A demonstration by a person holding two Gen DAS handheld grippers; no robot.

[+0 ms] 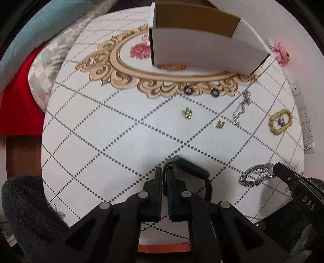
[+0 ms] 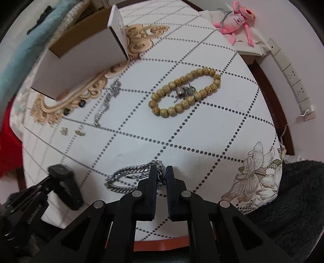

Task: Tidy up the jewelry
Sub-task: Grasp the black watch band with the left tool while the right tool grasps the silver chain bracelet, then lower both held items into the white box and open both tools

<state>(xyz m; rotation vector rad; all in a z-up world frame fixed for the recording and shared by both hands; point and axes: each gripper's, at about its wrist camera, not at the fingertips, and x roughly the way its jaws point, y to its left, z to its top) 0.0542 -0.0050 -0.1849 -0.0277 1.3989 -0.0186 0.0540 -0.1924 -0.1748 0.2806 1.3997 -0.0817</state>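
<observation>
So, the left gripper sits low over the near edge of the worktop, its jaws nearly together and pinching the strap of a black watch, whose body pokes out just past the tips. Off to its right, the right gripper has its jaws close together over a silver chain, with links showing in the narrow gap between them; whether it truly grips them I cannot tell. The chain lies coiled on the near part of the worktop, spilling out to the left of that gripper.

Further out, the white box stands open at the far side, brown card inside, resting on the gold scroll print of the cloth. Just this side of it lie two dark rings, a little apart from each other on the scrollwork. Nearer again, two small gold earrings lie apart on the white diamonds. To their right a thin silver necklace trails in a ragged line. Right of that, the bead bracelet makes a loose oval, with a small silver piece lying inside and across it.

Away at the far right, a pink plush toy lies off the worktop, and a strip of wall sockets runs down the wall beyond.
</observation>
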